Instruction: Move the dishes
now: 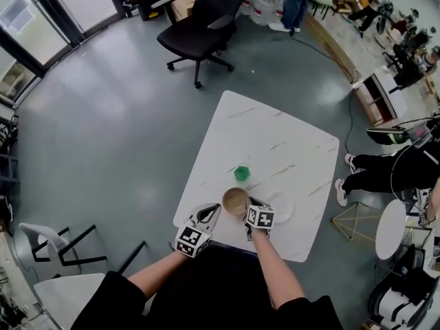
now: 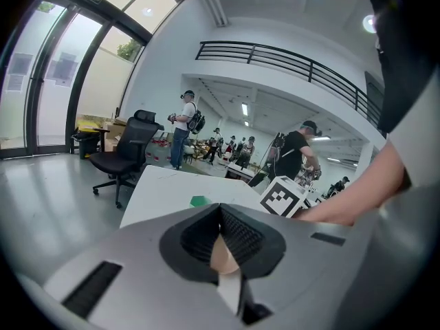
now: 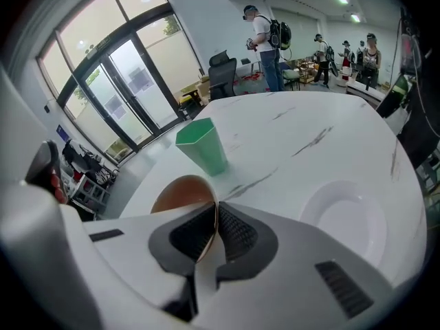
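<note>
While in right gripper [image 3: 215, 208], brown bowl [image 3: 177, 190]

No word, number or brand can be read. The only print is black-and-white square markers on the cube [image 1: 192, 240] of the left gripper [image 1: 210, 214] and the cube [image 1: 260, 217] of the right gripper [image 1: 249, 203]; clutter on the far desks [image 1: 357, 2] seems too small to read.

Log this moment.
left hand-held gripper: shut on brown bowl | right hand-held gripper: shut on brown bowl | white plate: empty
</note>
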A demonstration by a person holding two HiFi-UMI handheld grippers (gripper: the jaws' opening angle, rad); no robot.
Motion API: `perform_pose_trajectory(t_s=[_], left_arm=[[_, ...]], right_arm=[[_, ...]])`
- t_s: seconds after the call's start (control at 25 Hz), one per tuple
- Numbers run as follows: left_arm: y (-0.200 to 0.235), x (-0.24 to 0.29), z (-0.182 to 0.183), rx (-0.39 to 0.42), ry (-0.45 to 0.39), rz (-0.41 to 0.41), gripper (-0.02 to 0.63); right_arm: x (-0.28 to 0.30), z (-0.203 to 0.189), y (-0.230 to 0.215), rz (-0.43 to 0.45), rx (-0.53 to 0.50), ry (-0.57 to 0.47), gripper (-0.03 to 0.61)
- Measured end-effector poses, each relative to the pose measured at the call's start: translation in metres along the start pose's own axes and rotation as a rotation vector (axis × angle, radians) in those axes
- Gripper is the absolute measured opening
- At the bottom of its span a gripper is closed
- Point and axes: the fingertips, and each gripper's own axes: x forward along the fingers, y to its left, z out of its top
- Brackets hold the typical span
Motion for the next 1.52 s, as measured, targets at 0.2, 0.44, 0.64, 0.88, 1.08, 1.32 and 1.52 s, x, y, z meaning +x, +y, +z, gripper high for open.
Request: perform_pose_trajectory(t_s=[0.2,0.44,0.64,0.88,1.08,1.32,1.52], left_arm=[[0.008,-0.009,-0.003,-0.020,0.010,-0.010,0.015],[0.004,-0.011,-0.009,-0.022,0.018,-0.028,0.015],[-0.005,-0.002,-0.011,-0.002,0.031,-0.040,0.015],[-0.031,0.019,-0.009,0.005,0.033,-0.088,0.015],[-0.067,0.045,-0.006,-0.005,0.037,-0.141,0.015],[-0.104,0.084,-0.021,-0.022,0.138,-0.177,0.015],[-0.125,0.115,-0.031,-0.068,0.206,-0.168,0.015]], right_arm=[[0.006,-0.007,0.001,-0.018,0.038,0.001,0.031],[-0.003,-0.008,-0.001,-0.047,0.039,-0.039,0.032],[-0.018,-0.006,-0.007,-0.055,0.025,-0.074,0.037],[-0.048,0.004,-0.030,-0.065,0.051,-0.125,0.038],[-0.072,-0.002,-0.063,-0.067,0.043,-0.126,0.035],[-0.098,-0.009,-0.113,-0.111,0.067,-0.138,0.034],[-0.103,-0.018,-0.149,-0.093,0.055,-0.090,0.037]])
